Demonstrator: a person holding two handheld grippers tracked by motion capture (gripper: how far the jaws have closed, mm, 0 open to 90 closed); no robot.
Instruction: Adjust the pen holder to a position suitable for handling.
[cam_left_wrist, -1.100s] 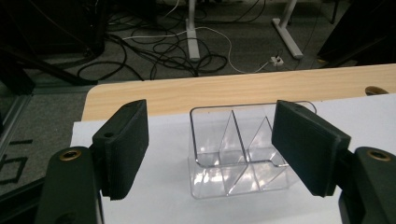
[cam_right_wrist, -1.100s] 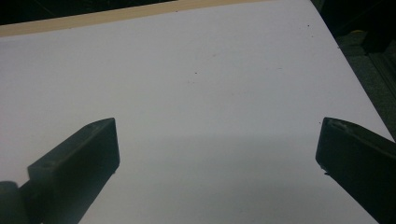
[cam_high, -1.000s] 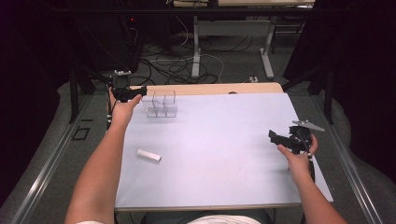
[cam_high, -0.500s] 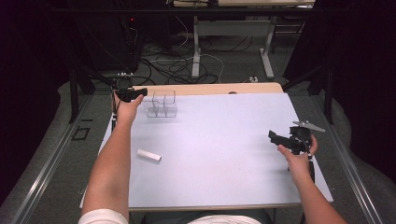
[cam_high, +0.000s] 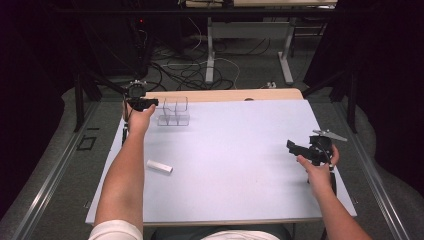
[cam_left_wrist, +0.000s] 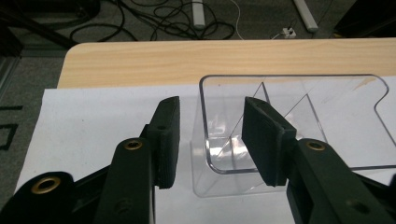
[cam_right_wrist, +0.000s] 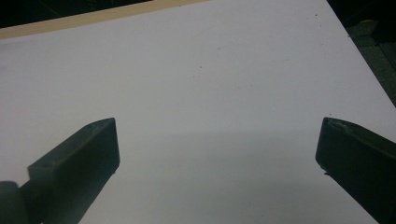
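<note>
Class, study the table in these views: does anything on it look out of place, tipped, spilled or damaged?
Nothing looks damaged or spilled. The clear plastic organizer stands upright near the far left edge of the white sheet. The one stray item is a small white block lying flat and slightly askew, apart from the organizer. The left gripper straddles the organizer's wall.

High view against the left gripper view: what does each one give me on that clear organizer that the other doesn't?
The high view alone places the clear organizer at the sheet's far left, with the small white block lying nearer the person and the right gripper far off to the right. The left gripper view alone shows the jaws straddling the organizer's near wall, one outside and one inside, with gaps at both pads while they have just been closing. Both show the left gripper, the organizer, the white sheet and the wooden table edge.
</note>
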